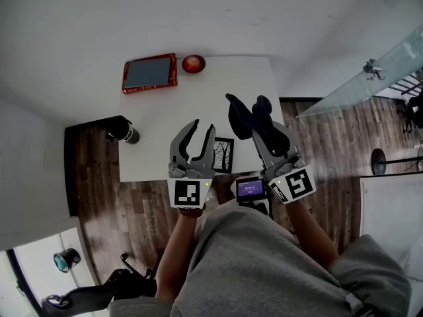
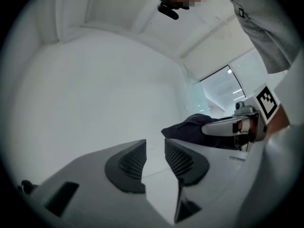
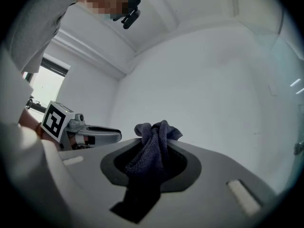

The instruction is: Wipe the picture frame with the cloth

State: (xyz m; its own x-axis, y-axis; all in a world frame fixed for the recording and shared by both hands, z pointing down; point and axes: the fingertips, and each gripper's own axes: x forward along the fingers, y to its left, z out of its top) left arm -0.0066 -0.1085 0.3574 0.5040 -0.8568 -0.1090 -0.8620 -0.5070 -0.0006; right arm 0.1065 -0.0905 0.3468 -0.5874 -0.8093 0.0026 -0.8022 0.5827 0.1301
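Observation:
A small black picture frame (image 1: pixel 225 154) with a tree picture lies near the white table's (image 1: pixel 158 121) front edge, partly hidden behind my left gripper (image 1: pixel 200 132). That gripper is raised above the table and open, a narrow gap between its pads (image 2: pixel 133 163) with nothing in it. My right gripper (image 1: pixel 259 123) is held up beside it, shut on a dark blue cloth (image 1: pixel 246 114). The cloth (image 3: pixel 154 146) bunches up out of the jaws and hangs down between them. In the left gripper view the cloth (image 2: pixel 187 127) and the right gripper show at the right.
A red-bordered flat panel (image 1: pixel 149 73) and a round red object (image 1: pixel 193 63) lie at the table's far edge. A black cylinder (image 1: pixel 123 131) stands off the table's left side. A small device with a purple screen (image 1: pixel 251 189) sits at the person's chest. Wooden floor surrounds the table.

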